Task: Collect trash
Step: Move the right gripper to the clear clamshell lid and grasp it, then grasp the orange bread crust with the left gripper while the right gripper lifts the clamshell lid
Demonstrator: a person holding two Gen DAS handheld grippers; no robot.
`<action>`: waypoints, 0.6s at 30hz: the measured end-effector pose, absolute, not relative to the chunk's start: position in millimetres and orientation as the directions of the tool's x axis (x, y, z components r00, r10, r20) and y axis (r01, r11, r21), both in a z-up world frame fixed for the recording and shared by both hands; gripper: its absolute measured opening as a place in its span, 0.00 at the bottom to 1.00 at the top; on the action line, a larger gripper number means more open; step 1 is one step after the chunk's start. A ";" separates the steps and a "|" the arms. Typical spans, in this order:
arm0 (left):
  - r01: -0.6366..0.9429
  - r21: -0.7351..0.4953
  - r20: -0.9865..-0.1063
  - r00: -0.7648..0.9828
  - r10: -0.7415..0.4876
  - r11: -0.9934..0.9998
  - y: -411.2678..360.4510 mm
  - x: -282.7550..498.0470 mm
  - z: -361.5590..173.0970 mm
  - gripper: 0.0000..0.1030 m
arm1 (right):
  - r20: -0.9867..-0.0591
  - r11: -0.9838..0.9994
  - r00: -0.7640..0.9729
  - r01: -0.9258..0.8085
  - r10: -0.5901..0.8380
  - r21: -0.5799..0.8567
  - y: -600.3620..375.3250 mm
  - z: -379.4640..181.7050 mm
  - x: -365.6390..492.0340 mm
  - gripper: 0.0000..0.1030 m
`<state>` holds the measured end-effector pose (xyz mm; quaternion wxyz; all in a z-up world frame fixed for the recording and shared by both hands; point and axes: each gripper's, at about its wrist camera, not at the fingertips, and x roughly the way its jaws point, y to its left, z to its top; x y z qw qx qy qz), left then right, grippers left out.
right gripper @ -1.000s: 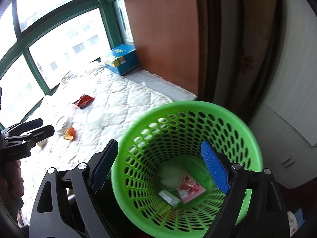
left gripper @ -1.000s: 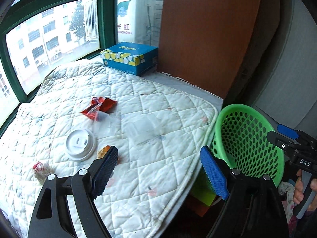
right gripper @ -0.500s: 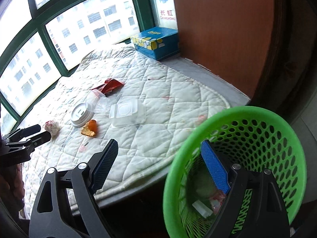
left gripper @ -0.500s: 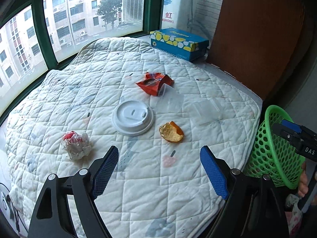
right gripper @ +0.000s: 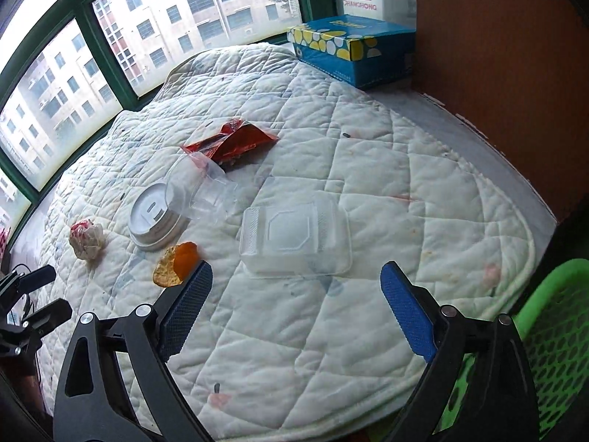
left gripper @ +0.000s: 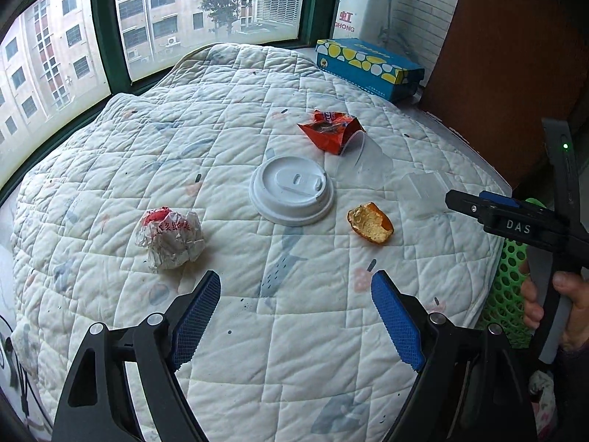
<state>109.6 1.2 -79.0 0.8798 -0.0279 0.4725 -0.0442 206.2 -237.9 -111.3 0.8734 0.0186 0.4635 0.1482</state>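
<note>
Quilted pad ahead of both claws holds six pieces not yet collected: clear tray just beyond the right gripper, whose jaws have just been opening, nothing between them; crumpled wrapper, cup lid, bread scrap, red packet and clear cup beyond the left gripper, spread and empty; green basket at right

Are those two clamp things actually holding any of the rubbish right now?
No. The left hand-held gripper and right hand-held gripper both stand open and empty above the quilt; the right one's jaws have just been opening.
</note>
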 end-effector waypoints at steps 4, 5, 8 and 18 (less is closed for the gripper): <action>0.049 -0.094 -0.835 0.540 -0.106 0.994 3.5 112.2 -83.9 0.79 | -0.826 0.962 0.509 -0.237 0.240 0.134 -228.0 -124.1 222.8 0.92; 0.048 -0.099 -0.836 0.538 -0.109 0.994 3.9 113.1 -84.8 0.79 | -0.830 0.963 0.505 -0.235 0.236 0.131 -226.3 -127.0 225.9 0.92; 0.049 -0.106 -0.839 0.532 -0.116 0.993 3.6 116.4 -87.7 0.79 | -0.841 0.965 0.489 -0.225 0.231 0.134 -224.3 -135.6 233.4 0.92; 0.063 -0.127 -0.843 0.519 -0.141 0.990 -8.1 130.9 -93.5 0.73 | -0.846 0.967 0.485 -0.220 0.220 0.126 -229.5 -140.6 231.3 0.81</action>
